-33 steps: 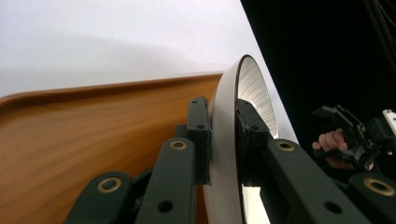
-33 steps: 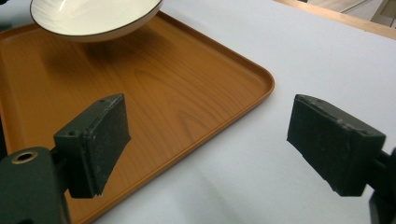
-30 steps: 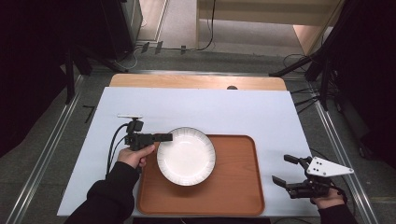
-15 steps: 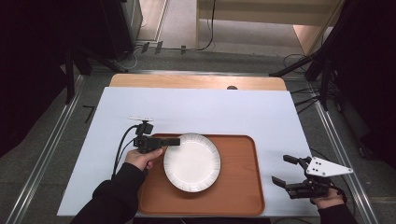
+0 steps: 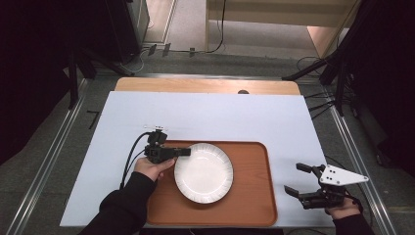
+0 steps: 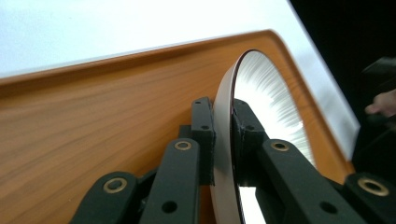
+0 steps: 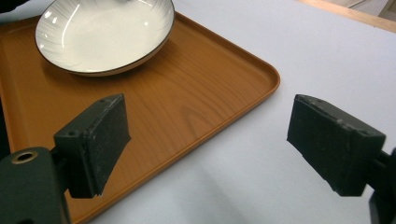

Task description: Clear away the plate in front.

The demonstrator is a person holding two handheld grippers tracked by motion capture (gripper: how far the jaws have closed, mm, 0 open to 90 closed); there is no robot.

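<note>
Left tool [image 5: 187, 152] clamps the white plate [image 5: 203, 172] on the wooden tray [image 5: 249, 196].
High view: plate lies left of the tray's centre; right tool [image 5: 298, 178] waits on the worktop [image 5: 220, 117], jaws wide. Left gripper view: pads pinch the rim. Right gripper view: nothing between the jaws.

Room and bench, seen from above.
White table top [image 5: 205, 117] with wood strip [image 5: 205, 86] along far edge; grey floor [image 5: 44, 147], metal rails [image 5: 46, 147], cables [image 5: 195, 49], dark stands at sides.

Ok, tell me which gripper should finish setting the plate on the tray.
Left. The left gripper already clamps the plate by its rim over the tray; the right gripper hangs open beside the tray.
</note>
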